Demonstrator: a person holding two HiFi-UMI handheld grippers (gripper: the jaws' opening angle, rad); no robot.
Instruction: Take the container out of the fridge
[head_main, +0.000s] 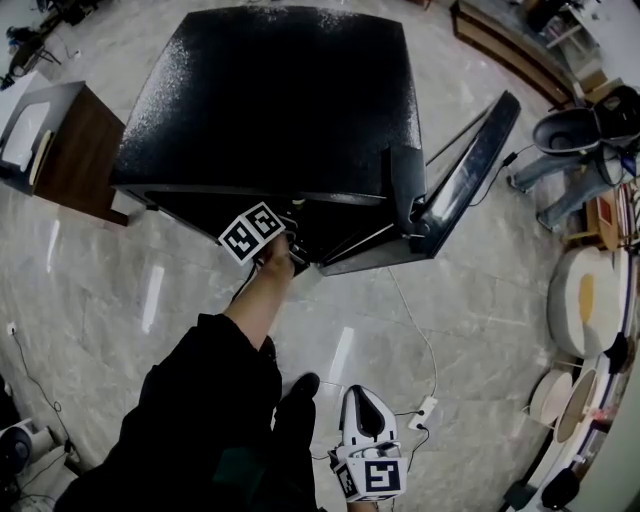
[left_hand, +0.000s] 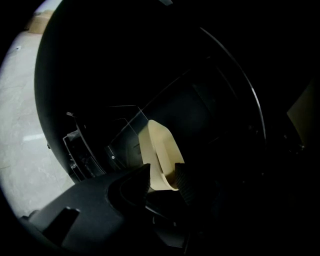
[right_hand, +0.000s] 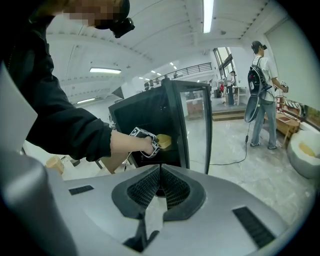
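**Fridge, container and grippers: count and state**

- Fridge (head_main: 270, 100): one, black, standing on a pale stone floor (head_main: 120, 300). Its single door (head_main: 480, 160) is swung open to the right in the head view.
- Container (left_hand: 157, 150): one, cream-coloured, with rounded corners. It is inside the fridge, in the dark interior, tilted in the left gripper view with its near end towards the camera. It is also seen from the right gripper view, just past the marker cube, inside the open front.
- Grippers: two.
  - Left gripper (left_hand: 161, 172): it is reached into the fridge front on a bare forearm. Its jaws are set wide apart with the near end of the container between them. The pads are not seen to press on it.
  - Right gripper (right_hand: 160, 170): it is held low, well apart from the fridge and pointed towards it. Its jaws are closed together with nothing between them.
- Power strip (head_main: 425, 408): one, white, on the floor near the right gripper, with a cable running up towards the fridge.
- Bystander (right_hand: 262, 95): one is counted, with a backpack, standing beyond the door.
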